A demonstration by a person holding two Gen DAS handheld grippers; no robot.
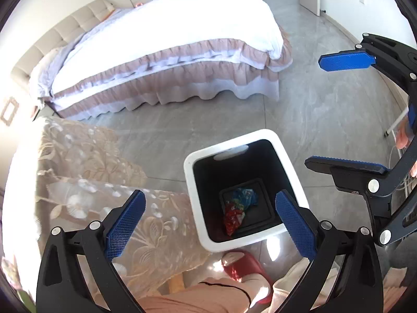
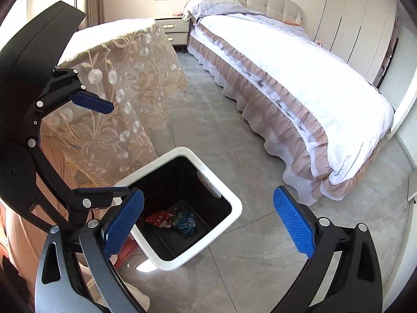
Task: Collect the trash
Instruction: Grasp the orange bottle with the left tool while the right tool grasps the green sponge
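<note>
A white square trash bin [image 1: 191,174] with a black inside stands on the grey floor. At its bottom lie a red wrapper [image 1: 232,219] and a blue wrapper [image 1: 245,196]. My left gripper [image 1: 211,224] is open and empty above the bin's near side. My right gripper [image 1: 346,112] is open and empty at the right. In the right wrist view the bin [image 2: 229,219] holds the red wrapper [image 2: 159,218] and the blue wrapper [image 2: 186,223]. My right gripper [image 2: 208,225] hangs open over it. My left gripper [image 2: 100,147] is open at the left.
A table under a beige lace cloth [image 1: 86,172] stands beside the bin, also in the right wrist view [image 2: 117,83]. A bed [image 1: 182,41] with a frilled skirt lies beyond. A red slipper [image 1: 242,263] is next to the bin. A nightstand [image 2: 177,30] stands by the bed.
</note>
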